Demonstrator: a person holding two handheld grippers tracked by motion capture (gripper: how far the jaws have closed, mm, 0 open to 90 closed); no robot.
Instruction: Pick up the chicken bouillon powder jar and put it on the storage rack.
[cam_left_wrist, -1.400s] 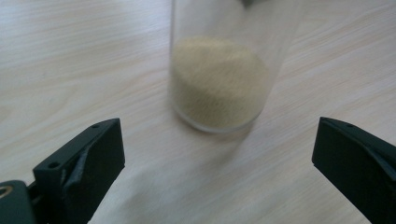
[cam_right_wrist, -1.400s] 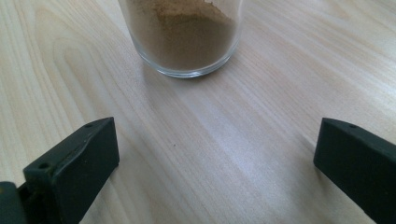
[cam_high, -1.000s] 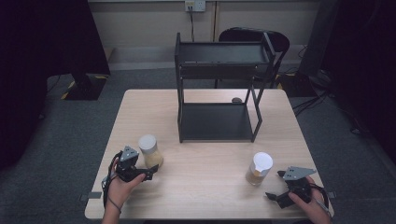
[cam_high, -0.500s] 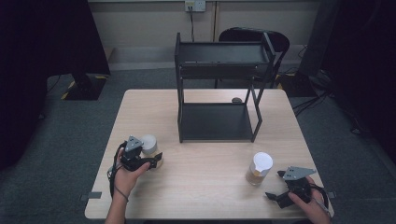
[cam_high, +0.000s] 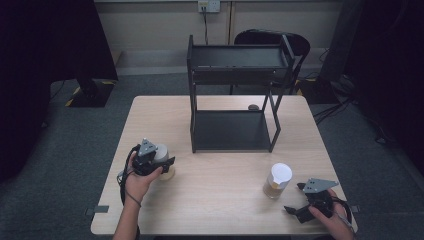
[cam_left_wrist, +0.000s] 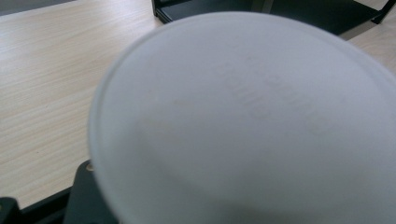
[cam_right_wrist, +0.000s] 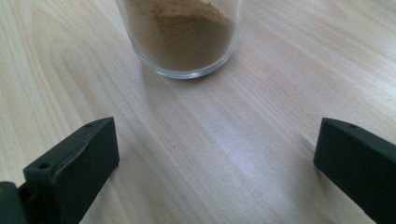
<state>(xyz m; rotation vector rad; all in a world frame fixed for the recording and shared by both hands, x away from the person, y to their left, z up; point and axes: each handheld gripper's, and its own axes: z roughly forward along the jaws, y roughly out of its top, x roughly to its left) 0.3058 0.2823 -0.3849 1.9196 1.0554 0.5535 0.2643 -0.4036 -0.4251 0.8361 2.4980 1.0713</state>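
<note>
At the left of the table (cam_high: 215, 210), my left gripper (cam_high: 159, 162) had just been closing its jaws, and they now held the left jar (cam_high: 162, 156) with the white lid between them, near the table's left edge and in front of the black shelf rack (cam_high: 235, 95). In the left gripper view that jar's pale lid (cam_left_wrist: 252, 121) sat blurred and very close, with bare light wood on its left and the rack's lower shelf (cam_left_wrist: 299, 11) beyond it. I could not tell from these pictures whether the jar's base touched the wood. Further right, past the open stretch of table in front of the rack, the right jar (cam_high: 277, 181), also white-lidded, stood upright on the wood, brown powder inside it. In the right gripper view its glass base (cam_right_wrist: 184, 42) rested on the table ahead of my jaws. My right gripper (cam_high: 300, 200) lay low near the table's right front corner, just beside that jar but apart from it, its fingers (cam_right_wrist: 74, 163) spread wide with nothing between them.
</note>
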